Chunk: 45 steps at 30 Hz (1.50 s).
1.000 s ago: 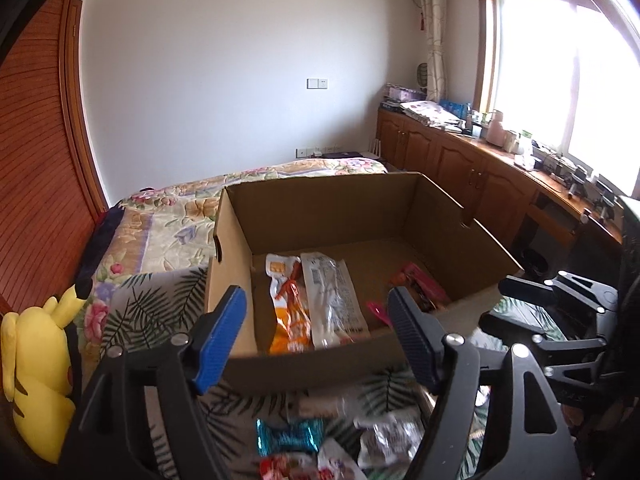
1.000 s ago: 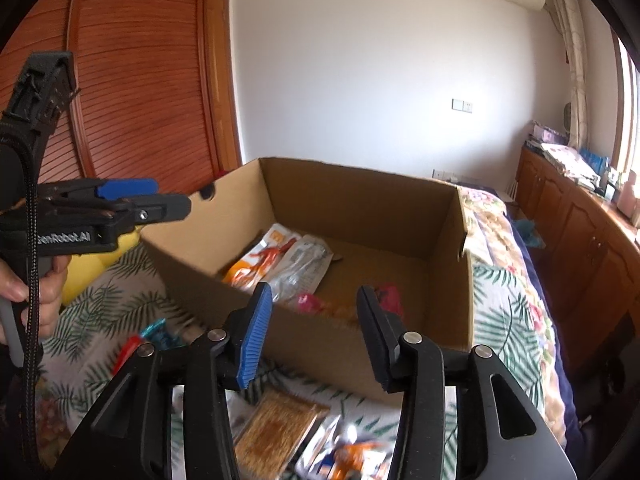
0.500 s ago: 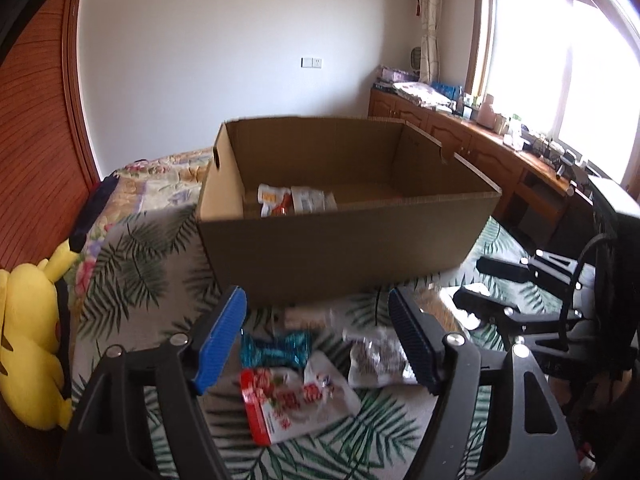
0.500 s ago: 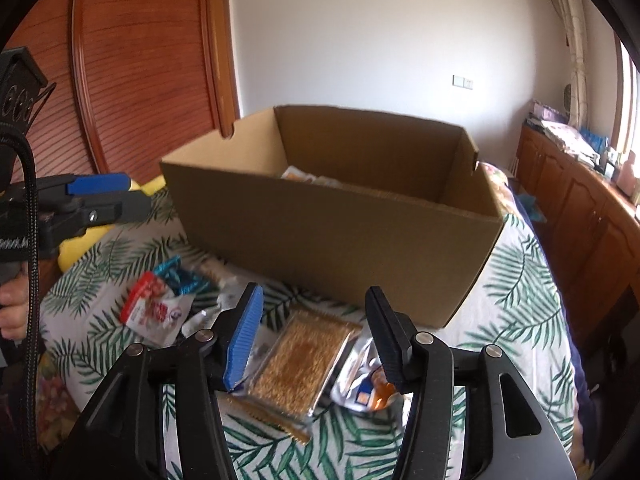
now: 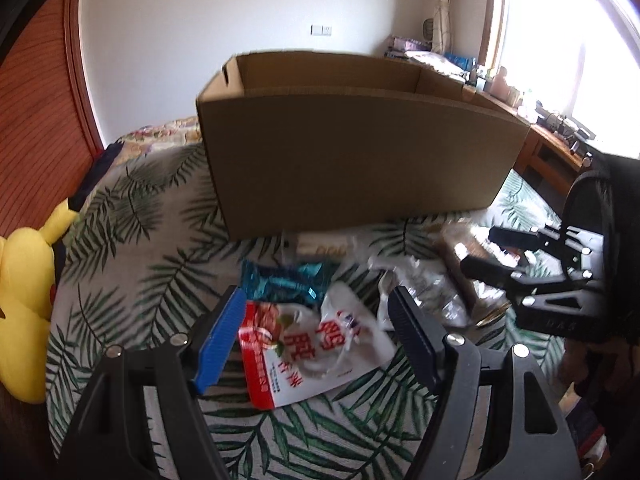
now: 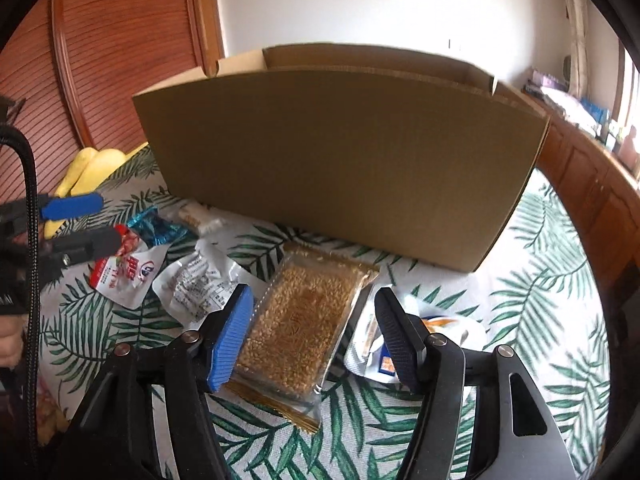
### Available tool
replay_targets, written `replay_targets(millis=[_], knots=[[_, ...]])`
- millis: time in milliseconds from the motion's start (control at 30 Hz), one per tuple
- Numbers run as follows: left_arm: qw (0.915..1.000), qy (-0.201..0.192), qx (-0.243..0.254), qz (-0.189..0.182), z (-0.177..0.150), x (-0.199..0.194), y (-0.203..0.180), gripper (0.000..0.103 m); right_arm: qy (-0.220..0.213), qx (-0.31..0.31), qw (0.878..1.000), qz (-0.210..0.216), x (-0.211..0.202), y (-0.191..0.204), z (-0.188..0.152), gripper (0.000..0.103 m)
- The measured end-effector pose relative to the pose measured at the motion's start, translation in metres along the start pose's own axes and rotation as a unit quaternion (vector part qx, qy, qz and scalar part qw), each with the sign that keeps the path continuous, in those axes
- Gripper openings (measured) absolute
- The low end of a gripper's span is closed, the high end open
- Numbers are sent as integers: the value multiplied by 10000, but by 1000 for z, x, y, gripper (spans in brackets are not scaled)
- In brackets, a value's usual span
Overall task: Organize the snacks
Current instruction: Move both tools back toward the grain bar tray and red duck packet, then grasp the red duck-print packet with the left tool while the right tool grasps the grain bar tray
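Observation:
An open cardboard box stands on the leaf-print bed; it also shows in the right wrist view. Loose snacks lie in front of it. My left gripper is open, low over a red-and-white snack packet, its fingers either side of it. A teal packet lies just beyond. My right gripper is open, straddling a clear packet of golden grain snack. A silver packet lies to its left and a blue-orange packet to its right.
A yellow plush toy lies at the bed's left edge. A wooden wall panel is on the left. A wooden counter with clutter runs under the window on the right. A small beige packet lies against the box.
Both grippers have dropped from above the box down to the snacks in front of it. The box's inside is no longer visible. Both stay open.

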<state>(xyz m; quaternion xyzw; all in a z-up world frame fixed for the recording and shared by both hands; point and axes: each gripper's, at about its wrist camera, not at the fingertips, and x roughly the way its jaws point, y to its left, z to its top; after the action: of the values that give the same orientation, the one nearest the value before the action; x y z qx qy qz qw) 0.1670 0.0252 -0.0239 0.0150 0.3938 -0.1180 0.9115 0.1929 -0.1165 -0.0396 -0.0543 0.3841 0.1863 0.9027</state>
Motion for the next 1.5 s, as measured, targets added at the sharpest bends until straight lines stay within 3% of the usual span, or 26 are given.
replay_targets(millis=[400,767,1100,1500], knots=[[9996,229,-124,67,-12,15,6,75,289,15,9996,17,17,6,-3,69],[9994,171,-60,287,-17,18,-2,82,313,-66,9994,-142,21,12,-2,69],[9995,168,-161,234,-24,19,-3,91,282,-32,9993,-255,19,18,-7,69],[9988,-8,-381,291,-22,9,8,90,284,-22,9993,-249,18,18,-7,69]])
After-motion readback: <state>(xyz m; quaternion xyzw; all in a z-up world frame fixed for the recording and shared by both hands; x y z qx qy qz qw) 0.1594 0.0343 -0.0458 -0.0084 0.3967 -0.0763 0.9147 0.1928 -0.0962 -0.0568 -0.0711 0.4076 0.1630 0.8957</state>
